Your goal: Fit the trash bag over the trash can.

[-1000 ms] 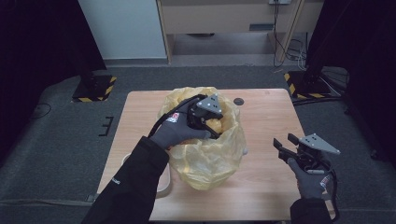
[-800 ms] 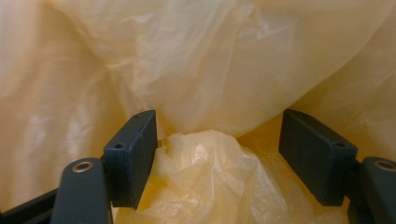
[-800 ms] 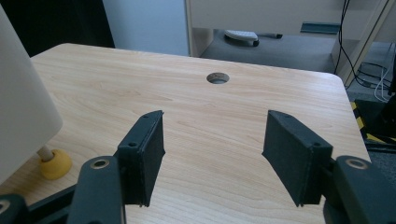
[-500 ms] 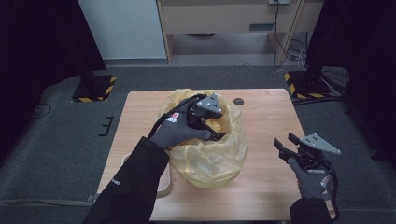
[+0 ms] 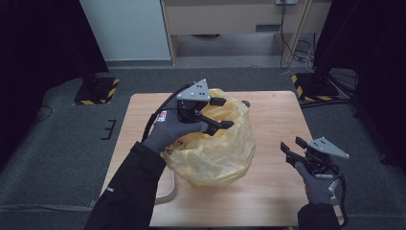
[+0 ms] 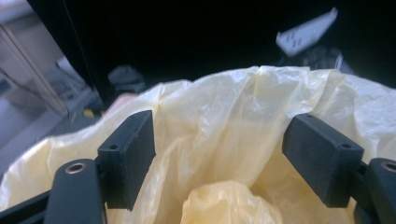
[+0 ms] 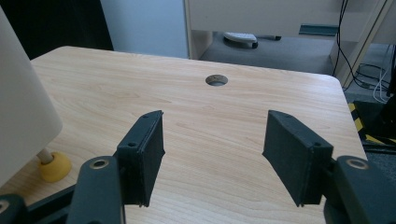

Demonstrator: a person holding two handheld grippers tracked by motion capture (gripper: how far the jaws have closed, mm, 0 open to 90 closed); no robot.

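Note:
A yellow plastic bag (image 5: 215, 153) stands puffed up in the middle of the wooden table (image 5: 273, 120). My left gripper (image 5: 225, 113) hovers over its top, jaws pointing right. In the left gripper view that gripper (image 6: 224, 154) has just been opening its jaws; the bag's film (image 6: 219, 107) lies loose between and behind the pads, and neither pad presses on it. My right gripper (image 5: 292, 144) hangs open over the table's right side, apart from the bag. In its own view the right gripper (image 7: 219, 156) has only bare wood between its jaws.
A round cable hole (image 7: 216, 80) sits near the table's far edge. A pale curved body (image 7: 23, 112) with a small yellow ball foot (image 7: 53, 165) stands at the left of the right gripper view. Black stands with hazard stripes (image 5: 98, 91) flank the table on the floor.
My left gripper has lifted up and a little left off the bag's top, with its jaws spread wider. The right gripper has stayed in place.

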